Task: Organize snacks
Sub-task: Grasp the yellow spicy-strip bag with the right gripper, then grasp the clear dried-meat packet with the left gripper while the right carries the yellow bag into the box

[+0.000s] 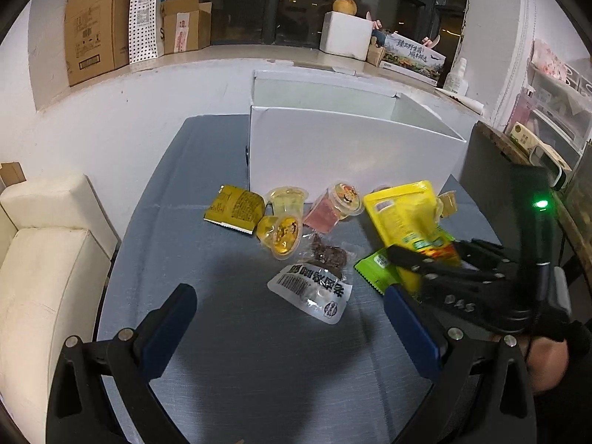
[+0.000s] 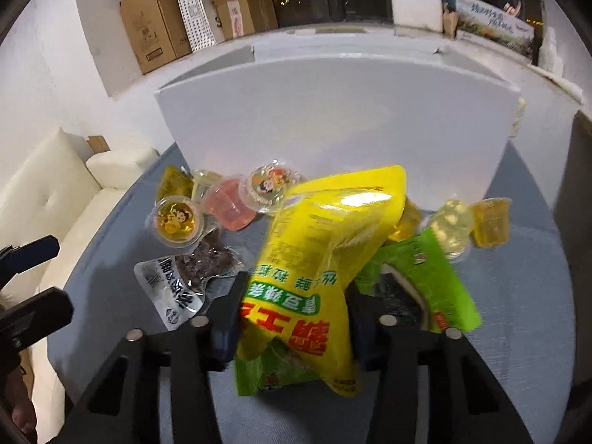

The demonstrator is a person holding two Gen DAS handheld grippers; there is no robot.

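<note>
My right gripper (image 2: 296, 310) is shut on a large yellow snack bag (image 2: 325, 244) and holds it just above the blue tablecloth; it also shows in the left wrist view (image 1: 407, 218). My left gripper (image 1: 290, 310) is open and empty, above a silver packet (image 1: 314, 292) with a dark snack (image 1: 327, 255). Jelly cups lie before the open white box (image 1: 347, 144): a yellow one (image 1: 283, 235), a pale one (image 1: 286, 199), a pink one (image 1: 333, 207). A green packet (image 2: 425, 273) lies under the yellow bag.
A small yellow packet (image 1: 236, 207) lies left of the cups. Two more yellow jelly cups (image 2: 488, 222) sit at the right. A white sofa (image 1: 40, 259) stands left of the table (image 1: 166, 222). Cardboard boxes (image 1: 96, 26) stand on the window sill.
</note>
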